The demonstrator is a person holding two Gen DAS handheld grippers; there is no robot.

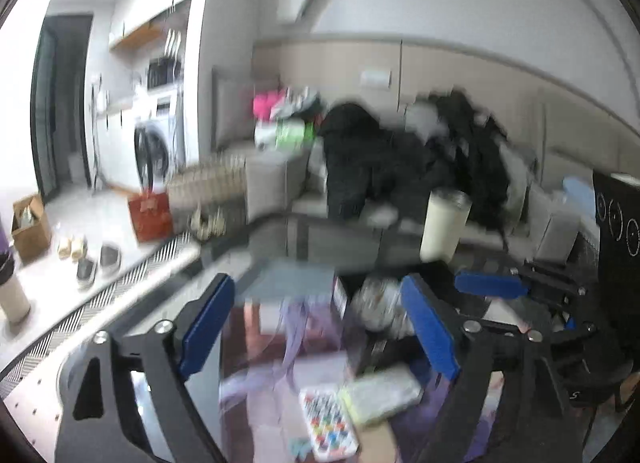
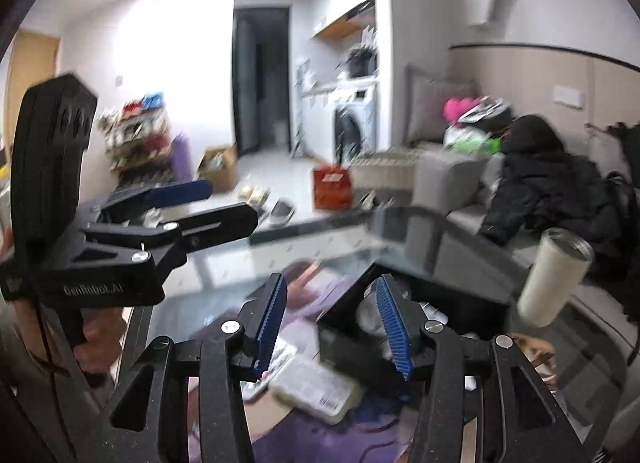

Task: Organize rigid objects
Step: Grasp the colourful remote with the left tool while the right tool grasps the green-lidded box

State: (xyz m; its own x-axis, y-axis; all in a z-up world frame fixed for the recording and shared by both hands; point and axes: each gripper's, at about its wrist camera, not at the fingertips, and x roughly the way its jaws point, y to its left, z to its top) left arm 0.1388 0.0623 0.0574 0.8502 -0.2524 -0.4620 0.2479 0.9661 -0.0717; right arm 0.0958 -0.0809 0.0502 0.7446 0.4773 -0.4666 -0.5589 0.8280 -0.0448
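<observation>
Hovering over a dark glass counter point(image 2: 224, 263), both tongs carry nothing. The left tongs point(image 1: 318, 327) stand wide apart in their own view, blue pads splayed above the glass; the right wrist view shows the same tool from the side at the left point(image 2: 208, 203), its two fingers reaching toward the room. The right tongs point(image 2: 332, 327) are also spread wide, ribbed blue pads well apart.

A cream cylindrical tumbler with a metal rim point(image 1: 444, 223) stands on the far right part of the counter, its long axis roughly upright with the open mouth on top; in the right wrist view it point(image 2: 556, 275) appears leaning, which may be lens distortion.

Through the glass, on a lower level, lie a white flat rectangular case with coloured squares point(image 1: 330, 423) and a pale yellow-green rectangular box point(image 1: 380, 395) touching it at one corner, each lying flat with its long axis slanted across the view. Motion blur hides their finer details. A grey sofa heaped with black clothing point(image 1: 380, 159) lies beyond the counter.
</observation>
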